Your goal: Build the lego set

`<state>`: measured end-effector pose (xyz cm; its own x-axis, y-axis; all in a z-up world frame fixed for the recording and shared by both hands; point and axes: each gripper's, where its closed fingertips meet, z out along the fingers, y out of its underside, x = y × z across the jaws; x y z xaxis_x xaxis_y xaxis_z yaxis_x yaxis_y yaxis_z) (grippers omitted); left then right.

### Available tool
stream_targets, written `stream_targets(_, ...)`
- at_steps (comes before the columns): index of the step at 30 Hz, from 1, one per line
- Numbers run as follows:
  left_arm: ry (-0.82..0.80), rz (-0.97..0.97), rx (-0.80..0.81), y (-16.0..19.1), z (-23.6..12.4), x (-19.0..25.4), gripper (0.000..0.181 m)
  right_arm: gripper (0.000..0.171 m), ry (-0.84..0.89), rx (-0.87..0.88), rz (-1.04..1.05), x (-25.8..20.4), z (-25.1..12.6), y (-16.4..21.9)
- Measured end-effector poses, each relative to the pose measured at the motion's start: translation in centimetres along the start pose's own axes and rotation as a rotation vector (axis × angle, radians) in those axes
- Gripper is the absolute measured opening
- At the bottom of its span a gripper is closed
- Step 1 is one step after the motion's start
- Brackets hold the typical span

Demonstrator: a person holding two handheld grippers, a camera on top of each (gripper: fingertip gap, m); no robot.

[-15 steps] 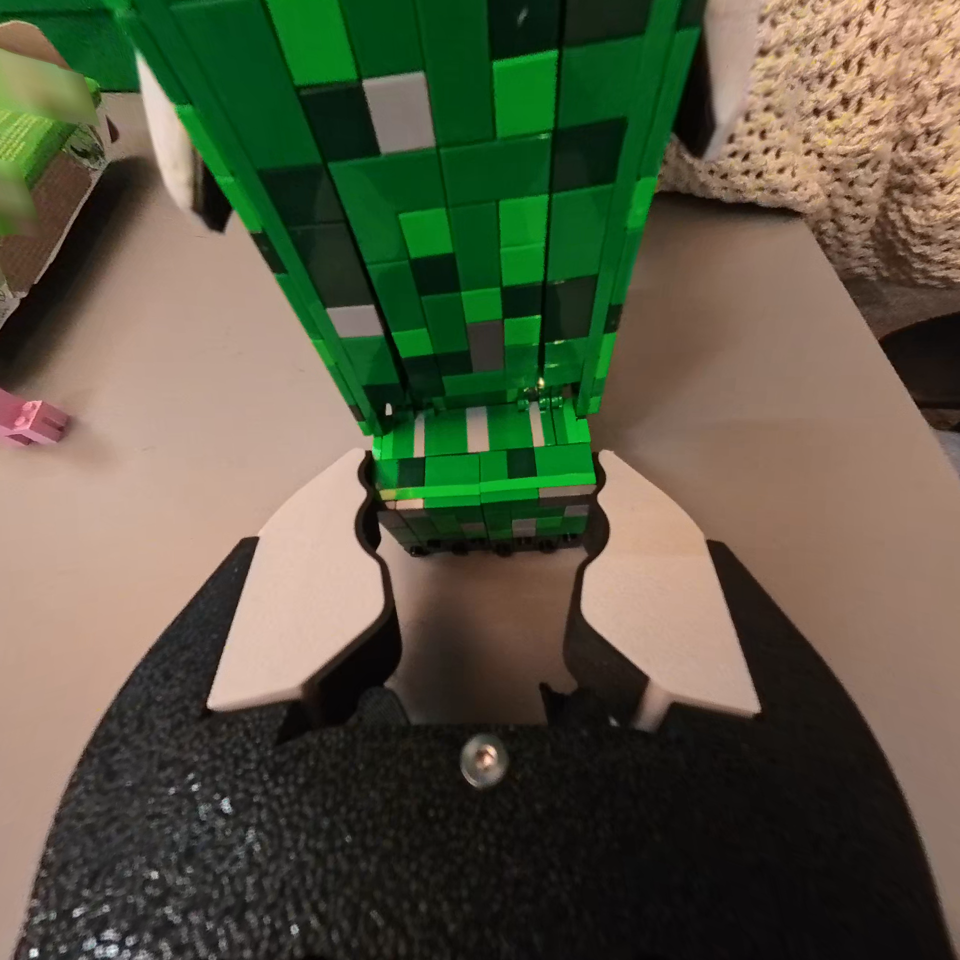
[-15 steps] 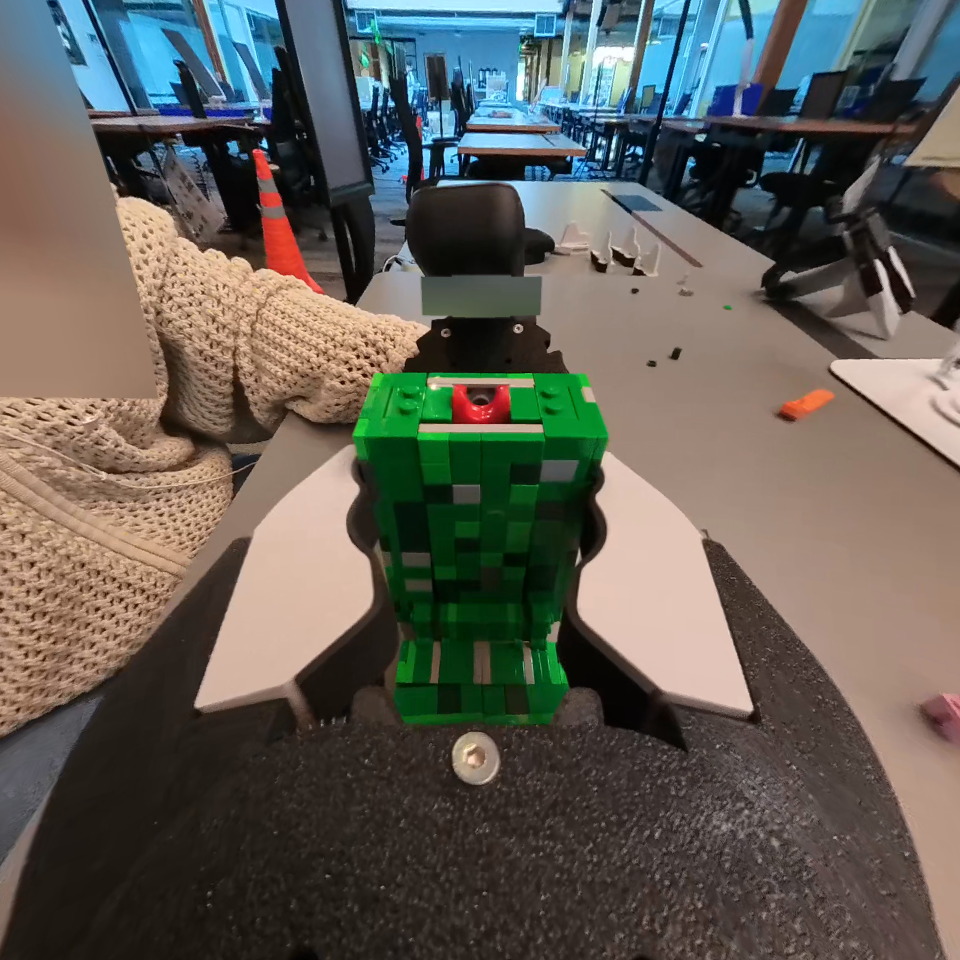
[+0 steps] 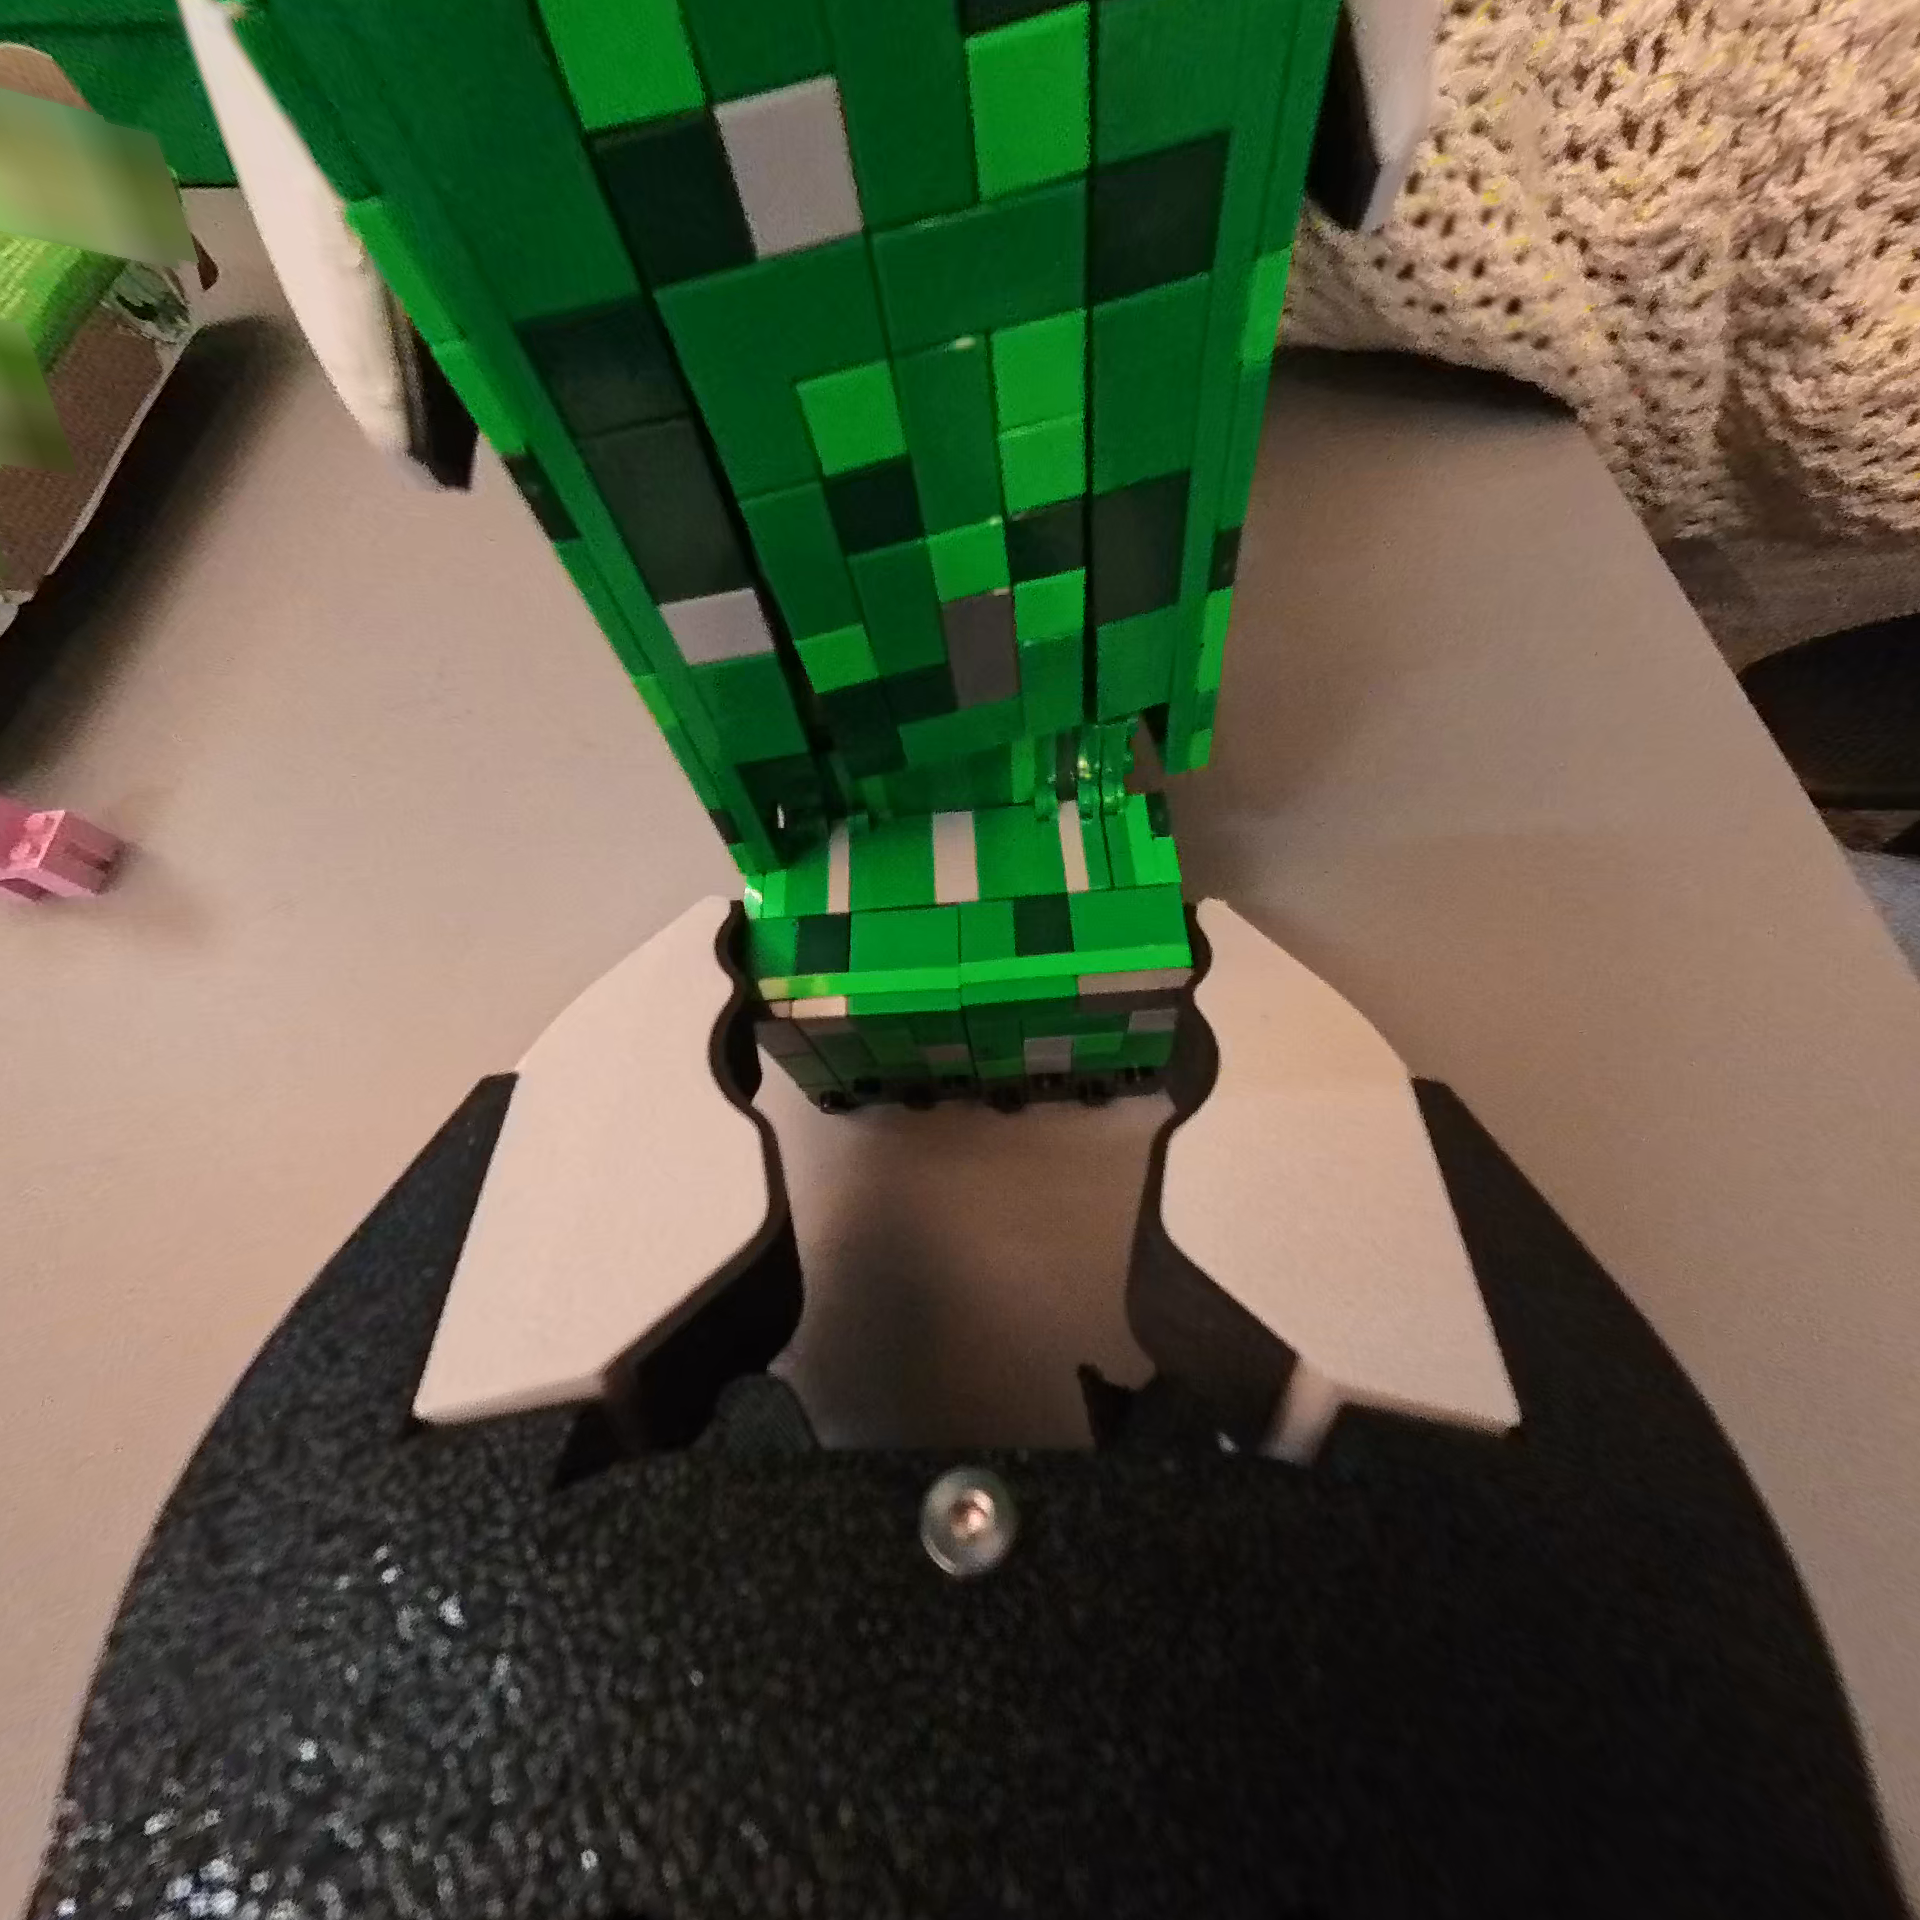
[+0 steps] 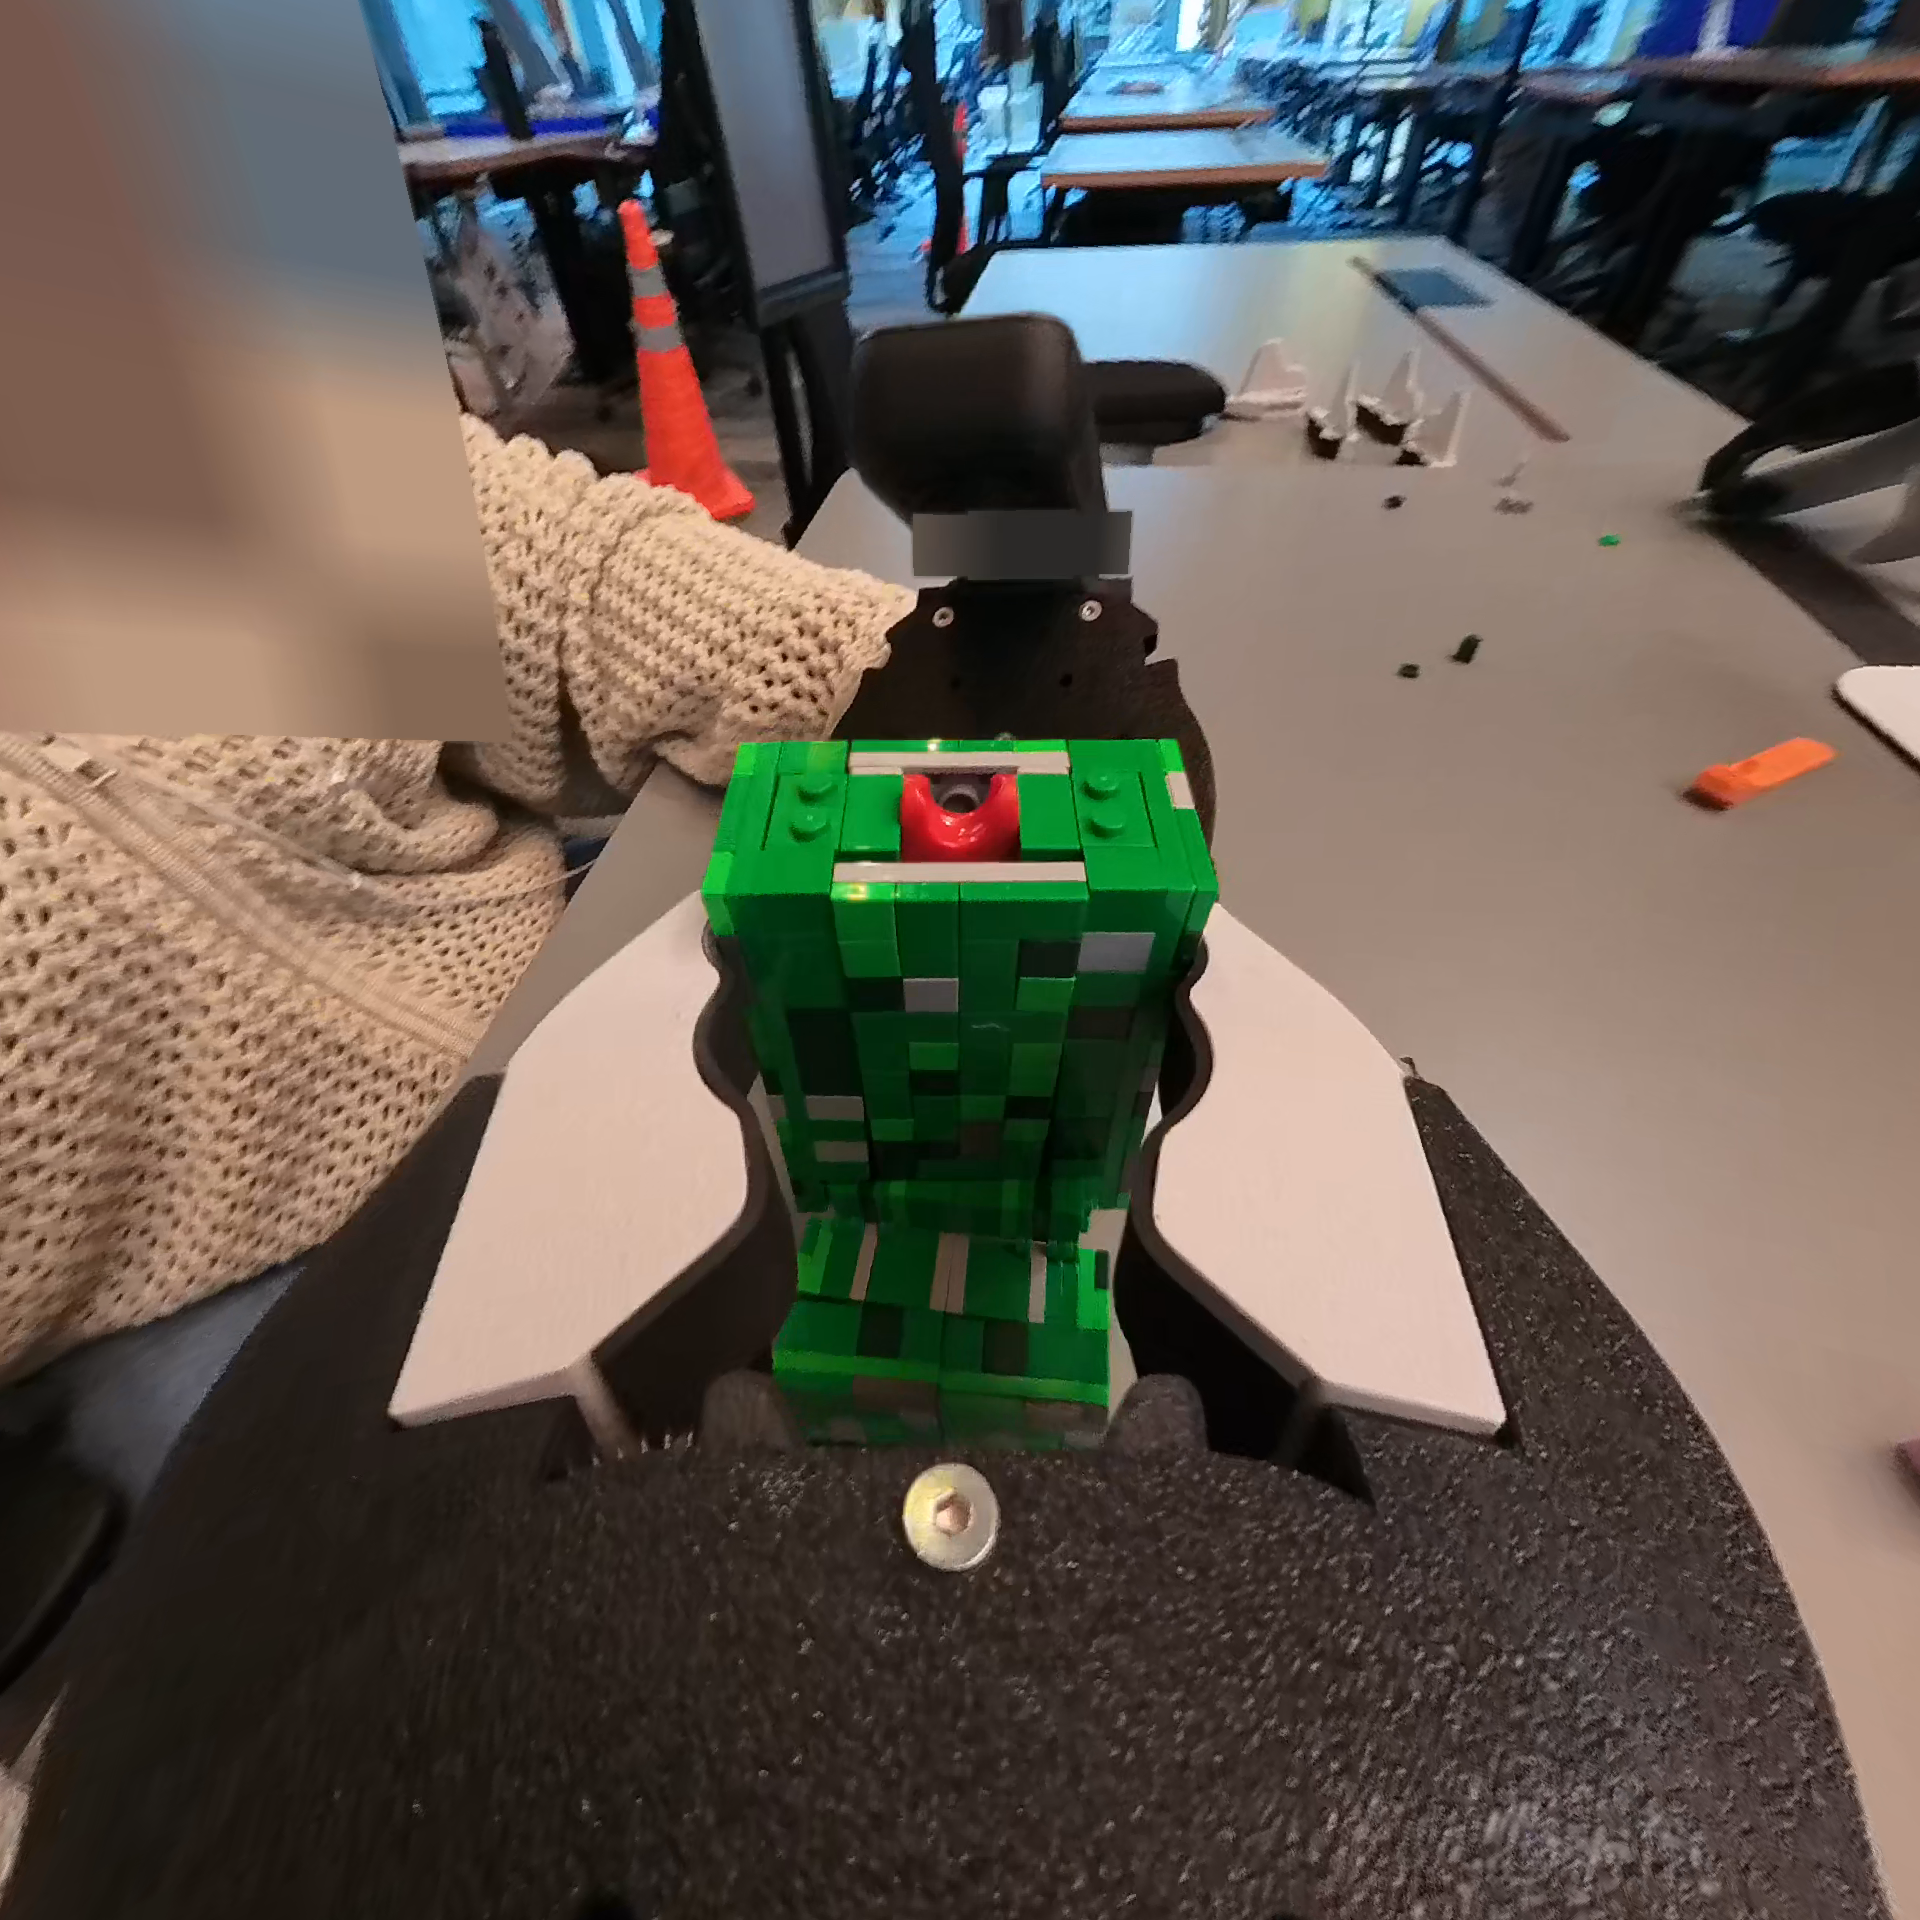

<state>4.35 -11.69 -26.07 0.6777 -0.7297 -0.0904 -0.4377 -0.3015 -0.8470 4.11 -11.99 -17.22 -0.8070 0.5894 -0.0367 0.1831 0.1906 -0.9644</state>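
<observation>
Grey office tables [image 4: 1455, 935] fill the background, and small loose pieces are scattered on the nearest one, among them an orange tool [image 4: 1756, 771]. On the beige table top [image 3: 312, 1039] of the left wrist view a pink brick [image 3: 52, 854] is seen near a cardboard box [image 3: 62, 416].

The green lego figure [image 4: 956, 1039] is held between both tongs. The right gripper [image 4: 951, 997] is clamped on the tall body, the left gripper [image 3: 966, 997] on the foot block [image 3: 966, 966]. The long axis of the figure runs from one gripper to the other, so each faces one end. A red socket [image 4: 951, 826] is seen on the open top. The foot block joins the body by small hinges, so the coming move probably depends on folding or pressing along this axis.
</observation>
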Motion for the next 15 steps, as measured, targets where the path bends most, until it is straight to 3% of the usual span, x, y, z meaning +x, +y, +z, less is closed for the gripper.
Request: stream_targets(15, -0.005, 0.000, 0.000, -0.11, 0.22, -0.15, 0.076, 0.077, 0.009, 0.024, -0.027, -0.26, 0.01, -0.02)
